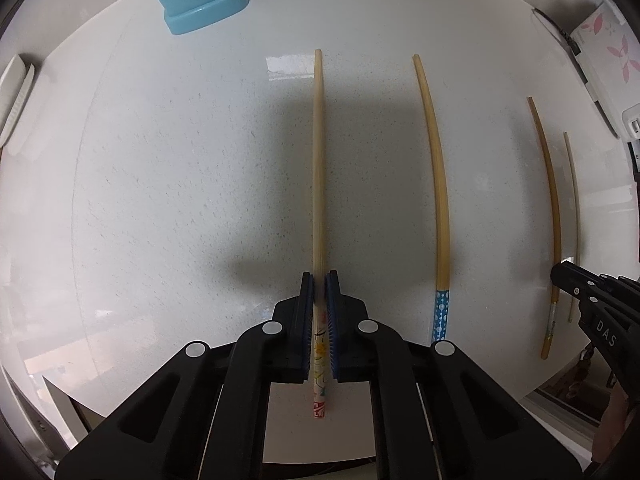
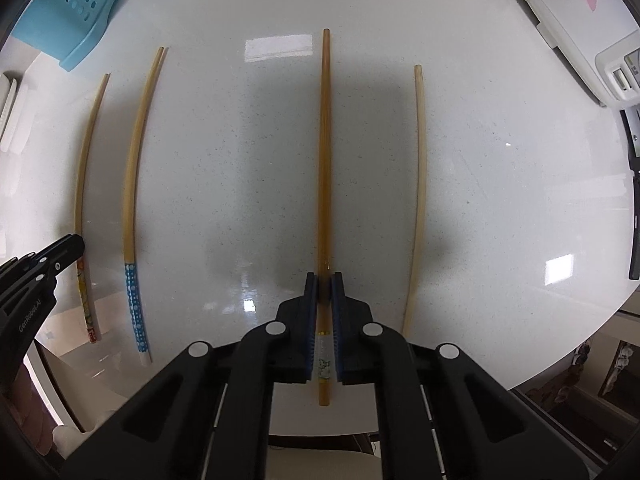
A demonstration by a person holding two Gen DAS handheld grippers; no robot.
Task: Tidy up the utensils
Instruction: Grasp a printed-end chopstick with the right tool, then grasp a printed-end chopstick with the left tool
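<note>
My left gripper (image 1: 320, 280) is clamped on the flower-patterned chopstick (image 1: 319, 168), its blue pads pressing the decorated handle end, with the plain shaft running straight ahead over the white table (image 1: 160, 200). My right gripper (image 2: 325, 280) is closed the same way on the darker amber chopstick (image 2: 325, 152), gripped near its handle end, the butt sticking out behind the pads.

Between the two held sticks, from the right wrist view, the blue-dotted chopsticks (image 2: 134, 184) lie as a pair, touching each other. Just right of my right gripper lies a pale plain chopstick (image 2: 418, 184), apart from the amber one. All lie roughly parallel.

At the far left of the table stands the blue perforated holder (image 2: 86, 12); I cannot see inside it. A white appliance with pink flowers (image 2: 576, 12) sits at the far right edge.
</note>
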